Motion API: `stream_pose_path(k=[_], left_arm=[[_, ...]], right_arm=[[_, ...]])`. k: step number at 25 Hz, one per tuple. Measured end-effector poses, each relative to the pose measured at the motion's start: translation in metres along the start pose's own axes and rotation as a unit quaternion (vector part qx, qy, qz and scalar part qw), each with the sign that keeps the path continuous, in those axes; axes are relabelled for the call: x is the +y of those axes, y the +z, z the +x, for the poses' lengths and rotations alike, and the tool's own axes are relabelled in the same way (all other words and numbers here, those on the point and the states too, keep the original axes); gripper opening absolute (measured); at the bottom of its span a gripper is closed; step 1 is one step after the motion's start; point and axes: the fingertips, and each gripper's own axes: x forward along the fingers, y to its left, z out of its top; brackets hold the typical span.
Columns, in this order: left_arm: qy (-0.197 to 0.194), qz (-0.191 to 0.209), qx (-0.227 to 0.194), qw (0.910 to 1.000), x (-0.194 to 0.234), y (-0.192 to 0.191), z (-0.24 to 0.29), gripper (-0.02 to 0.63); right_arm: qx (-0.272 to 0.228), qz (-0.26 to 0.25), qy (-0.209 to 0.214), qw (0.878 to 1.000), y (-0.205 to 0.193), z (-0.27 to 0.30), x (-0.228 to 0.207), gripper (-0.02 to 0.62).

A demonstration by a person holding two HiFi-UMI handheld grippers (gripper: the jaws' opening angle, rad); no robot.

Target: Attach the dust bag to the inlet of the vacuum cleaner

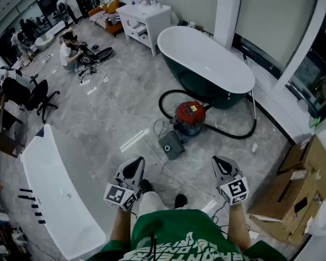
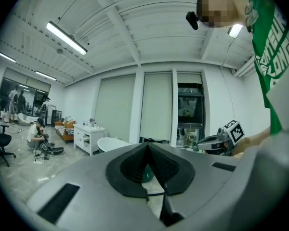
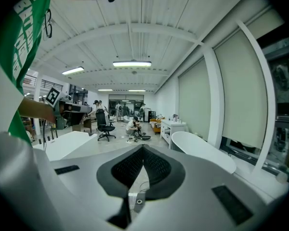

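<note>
**Tools.** The left gripper (image 1: 132,166) and the right gripper (image 1: 221,163) both have their jaws closed together, with nothing between the pads. Each gripper view confirms this. Both are held low in front of me, at 11 and 1 o'clock, and well apart from the work.

**Location.** The dust bag (image 1: 172,144) lies on the floor (image 1: 114,113) at my 12 o'clock. It is just beside the vacuum cleaner (image 1: 189,118), at the machine's 7 o'clock. A dark-sided bathtub (image 1: 206,58) stands beyond them, and a cardboard box (image 1: 293,194) sits at my 4 o'clock.

**Risks, in my judgement.**
- Neither gripper can take the bag until its jaws part. Arriving closed would only push the bag along the floor.
- The bag lies flat, so a pinch from above may slip off or crease it. An edge or the collar looks the safer hold.
- The black hose (image 1: 236,133) loops widely round the vacuum from 9 through 5 o'clock. A thin cable (image 1: 158,126) trails at the bag's 11 o'clock. Either could snag a gripper or a foot on the approach.
- I cannot make out the inlet from here. A collar offered at a tilt or off-centre would likely not seat.

**Condition of the bag.** It is a grey, roughly rectangular, flat pouch and appears unfilled. A pale round collar opening faces up near its near-left corner. I can see no tears, though the detail is small.
</note>
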Motion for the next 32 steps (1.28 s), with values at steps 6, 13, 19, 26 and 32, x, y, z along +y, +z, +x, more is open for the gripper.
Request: stream_pose_path(k=[6, 13, 19, 26, 32], left_arm=[[-0.012, -0.009, 0.007, 0.9999, 0.035, -0.014, 0.017, 0.003], [-0.053, -0.023, -0.001, 0.9983, 0.103, -0.015, 0.056, 0.003], [-0.082, -0.022, -0.002, 0.9964, 0.182, -0.004, 0.076, 0.003], [-0.106, -0.026, -0.008, 0.9940, 0.265, -0.002, 0.097, 0.003], [-0.132, -0.030, -0.002, 0.9908, 0.315, -0.011, 0.115, 0.003]], right_arm=[[0.017, -0.002, -0.003, 1.000, -0.001, 0.026, 0.007, 0.008], [0.033, 0.010, -0.030, 0.999, 0.006, 0.088, 0.009, 0.008], [0.034, 0.003, -0.037, 0.999, 0.041, 0.166, 0.029, 0.008], [0.046, -0.013, -0.054, 0.997, 0.069, 0.240, 0.041, 0.008], [0.056, -0.008, -0.072, 0.996, 0.078, 0.291, 0.041, 0.008]])
